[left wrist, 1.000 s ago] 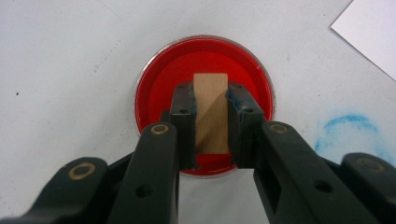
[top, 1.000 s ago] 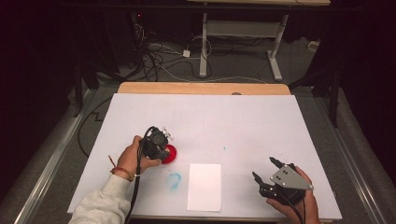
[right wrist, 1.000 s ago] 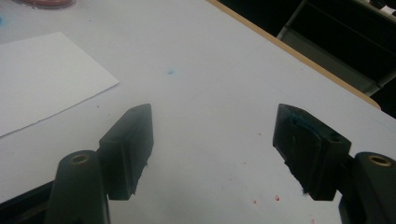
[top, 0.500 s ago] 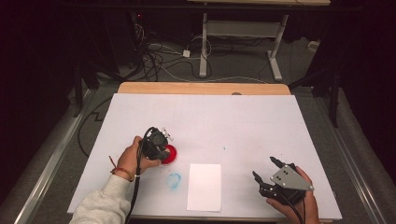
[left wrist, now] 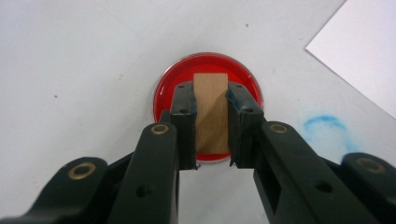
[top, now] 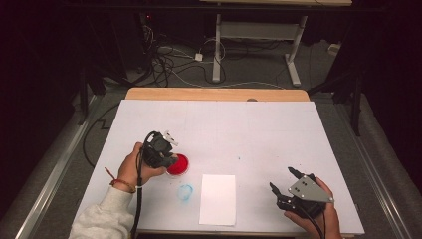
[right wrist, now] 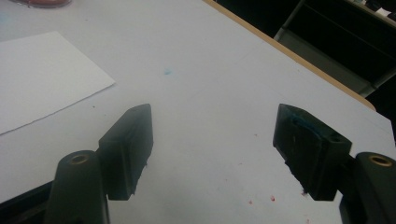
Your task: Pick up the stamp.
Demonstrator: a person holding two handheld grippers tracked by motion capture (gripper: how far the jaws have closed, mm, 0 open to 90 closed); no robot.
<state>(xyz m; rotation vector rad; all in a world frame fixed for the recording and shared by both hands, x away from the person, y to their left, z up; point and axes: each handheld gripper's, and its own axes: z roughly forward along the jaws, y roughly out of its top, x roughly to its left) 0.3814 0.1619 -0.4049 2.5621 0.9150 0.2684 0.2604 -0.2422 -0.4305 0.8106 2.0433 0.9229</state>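
We judge the wooden block (left wrist: 211,112), clenched flatwise by our left tool (left wrist: 211,119) above the red dish (left wrist: 163,93), light, stiff and best held mid-length.

A white sheet of paper (top: 217,199) lies flat near the front edge of the white table (top: 259,129). Just left of the paper there is a smudged blue mark (top: 185,191) on the table surface. Beyond the far wooden edge (top: 214,94), tangled cables (top: 164,59) lie on the floor beside a grey desk frame (top: 254,37).
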